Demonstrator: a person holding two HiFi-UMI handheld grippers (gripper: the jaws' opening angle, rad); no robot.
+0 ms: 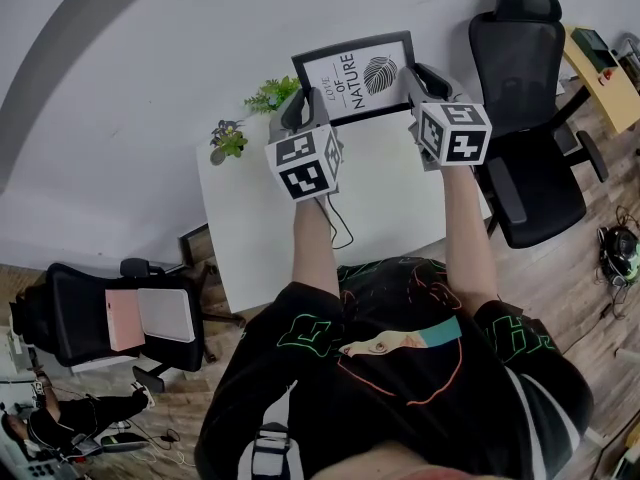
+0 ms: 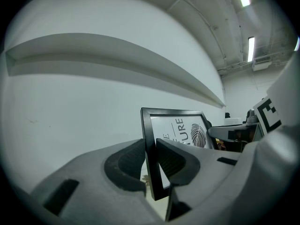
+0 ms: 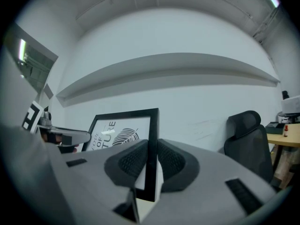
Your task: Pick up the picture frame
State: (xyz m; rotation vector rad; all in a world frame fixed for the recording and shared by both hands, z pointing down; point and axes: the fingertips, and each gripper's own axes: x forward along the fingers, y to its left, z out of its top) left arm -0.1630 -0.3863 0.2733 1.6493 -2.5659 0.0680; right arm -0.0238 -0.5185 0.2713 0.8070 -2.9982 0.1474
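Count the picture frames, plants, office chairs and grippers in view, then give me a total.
picture frame: 1
plants: 2
office chairs: 2
grippers: 2, the left gripper and the right gripper, each shut on a side edge of the picture frame
Total: 7

The picture frame (image 1: 355,73) has a black border round a white print with black lettering and a black leaf. The left gripper (image 1: 305,106) and right gripper (image 1: 413,83) are both pale grey with dark ribbed pads (image 2: 129,165), and their cubes (image 1: 305,163) are white with black square markers. White table (image 1: 390,208), black office chair (image 1: 525,78), green plant (image 1: 270,96), black shirt (image 1: 400,368) with green and orange line art, brownish wood floor (image 1: 590,298)
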